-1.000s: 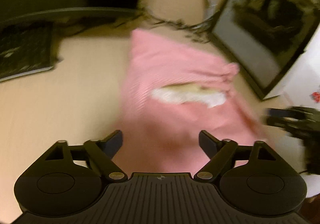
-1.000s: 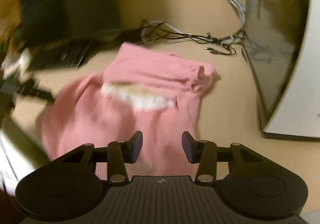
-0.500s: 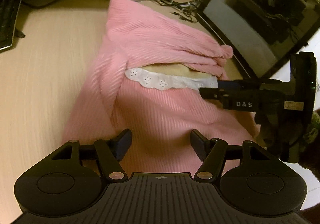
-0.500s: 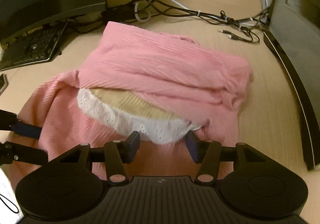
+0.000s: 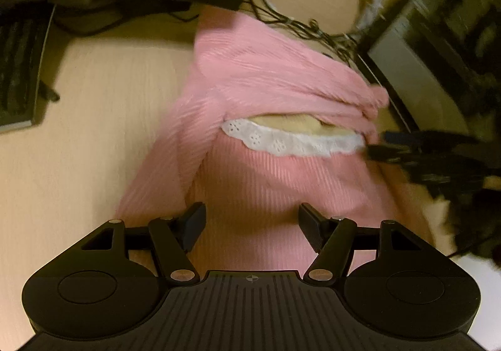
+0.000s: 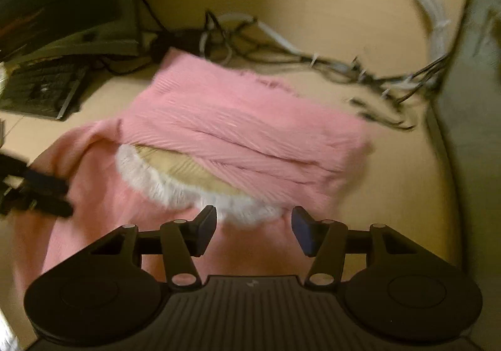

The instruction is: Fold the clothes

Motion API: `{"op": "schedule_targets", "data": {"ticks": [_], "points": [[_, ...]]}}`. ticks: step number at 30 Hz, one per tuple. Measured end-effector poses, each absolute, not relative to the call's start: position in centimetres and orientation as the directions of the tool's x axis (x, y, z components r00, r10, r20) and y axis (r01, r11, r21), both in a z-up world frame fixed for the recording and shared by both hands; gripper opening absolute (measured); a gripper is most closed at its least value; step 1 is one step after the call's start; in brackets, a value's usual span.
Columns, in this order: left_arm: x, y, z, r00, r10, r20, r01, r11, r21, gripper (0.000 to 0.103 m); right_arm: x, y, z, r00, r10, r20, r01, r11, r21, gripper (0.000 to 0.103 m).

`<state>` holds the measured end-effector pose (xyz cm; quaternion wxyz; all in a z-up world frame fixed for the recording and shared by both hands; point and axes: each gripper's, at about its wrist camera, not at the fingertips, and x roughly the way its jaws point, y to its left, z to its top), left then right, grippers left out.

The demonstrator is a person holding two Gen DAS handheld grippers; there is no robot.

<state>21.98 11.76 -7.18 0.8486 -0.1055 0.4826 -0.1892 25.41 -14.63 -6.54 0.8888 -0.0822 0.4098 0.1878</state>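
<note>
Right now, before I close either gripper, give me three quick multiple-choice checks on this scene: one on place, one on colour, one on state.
1. Where does the keyboard lie relative to the pink garment in the right wrist view?
A. left of it
B. on top of it
C. right of it

2. What colour is the lace trim at the garment's opening?
A. black
B. white
C. green

3. How do the left gripper and right gripper stand?
A. both shut on cloth
B. one open, one shut
C. both open

Answers: 1 A, it sits on the desk at the left. 2 B, the eyelet edge is white. 3 C, each shows a wide gap, nothing between the fingers.
</note>
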Motion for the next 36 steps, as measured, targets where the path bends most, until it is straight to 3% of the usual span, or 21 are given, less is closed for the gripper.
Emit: {"op": "schedule_targets", "data": {"ticks": [4,11,14,19,23,27,28,29,30,34,36], "points": [[20.1,12.3,-7.0,0.444,-0.407,-0.798,0.290,0.908,-0.302,0.073,18.0,-16.2,-5.0,0.580,0.255,-0.773,-0.375,0.927,0.024,0.038],[16.3,15.3,-5.0,0.465,-0.390,-0.795,0.334,0.909,-0.251,0.076,8.9,-15.7,-7.8,0.459,0.158,-0.874,-0.357,0.934,-0.018,0.038],[15.0,16.4,-3.2,0.550,-0.354,-0.757,0.327,0.925,-0.195,0.088,7.6,-16.3,-7.4,0.481,0.138,-0.866,-0.298,0.955,-0.013,0.038],[16.9,16.8,-4.2,0.614,-0.244,-0.751,0.243,0.963,-0.114,0.087,7.7,-17.1,-5.3,0.581,0.138,-0.802,-0.189,0.981,0.032,0.050],[17.7,15.9,-6.5,0.571,-0.214,-0.792,0.286,0.957,-0.052,0.060,7.5,-17.0,-4.8,0.617,0.133,-0.776,-0.152,0.987,0.048,0.054],[16.0,16.3,-7.2,0.542,-0.260,-0.799,0.316,0.944,-0.092,0.057,7.2,-16.9,-5.0,0.625,0.125,-0.770,-0.125,0.990,0.059,0.058],[15.7,16.0,-7.2,0.554,-0.254,-0.793,0.329,0.942,-0.072,0.048,7.2,-17.0,-5.2,0.626,0.122,-0.770,-0.113,0.991,0.066,0.058],[15.4,15.7,-7.3,0.565,-0.249,-0.786,0.342,0.938,-0.051,0.020,7.3,-17.3,-5.4,0.625,0.117,-0.771,-0.089,0.993,0.079,0.058],[14.9,14.9,-6.9,0.572,-0.253,-0.780,0.387,0.922,-0.015,0.011,7.3,-17.6,-5.6,0.625,0.111,-0.772,-0.060,0.994,0.094,0.058],[12.6,11.8,-5.3,0.596,-0.273,-0.755,0.547,0.827,0.132,0.009,7.2,-19.5,-6.1,0.639,0.083,-0.765,0.059,0.986,0.157,0.058],[12.0,11.0,-5.6,0.564,-0.297,-0.771,0.598,0.790,0.133,0.010,7.2,-20.5,-6.4,0.640,0.082,-0.764,0.108,0.975,0.195,0.058]]}}
